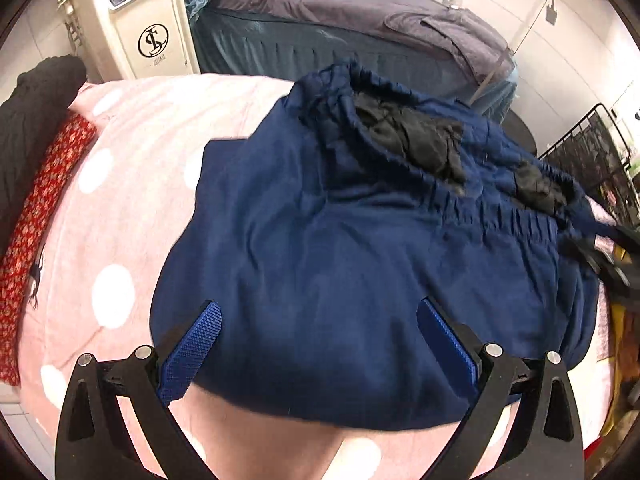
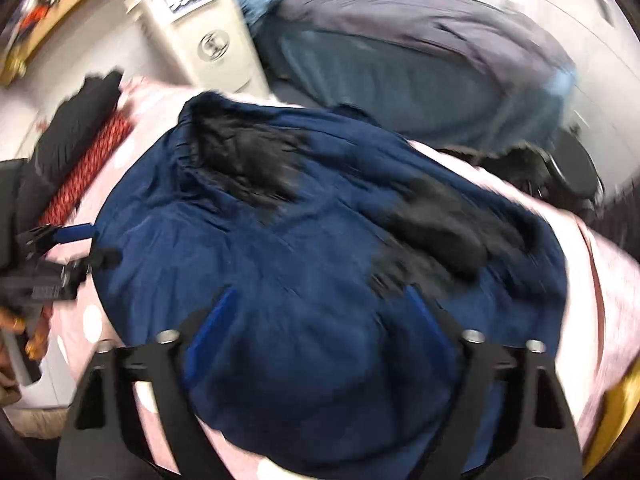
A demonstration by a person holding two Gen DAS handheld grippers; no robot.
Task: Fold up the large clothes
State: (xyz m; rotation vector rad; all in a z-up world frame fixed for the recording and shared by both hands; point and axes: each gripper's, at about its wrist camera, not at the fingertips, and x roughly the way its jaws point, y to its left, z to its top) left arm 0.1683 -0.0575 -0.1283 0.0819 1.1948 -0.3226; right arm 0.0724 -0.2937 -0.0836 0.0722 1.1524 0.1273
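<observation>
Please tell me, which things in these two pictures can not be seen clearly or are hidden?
- Navy garment: its near hem is hidden behind the left tongs in the left wrist view.
- Right wrist view: motion blur smears the black lining and the beige appliance.
- Red patterned cloth: cut off by the left wrist picture's edge.
- Folded layers underneath: covered by the garment itself.

Navy trousers (image 1: 360,264) with black lining (image 1: 412,140) lie on a pink blanket (image 1: 132,184) with white dots.
</observation>
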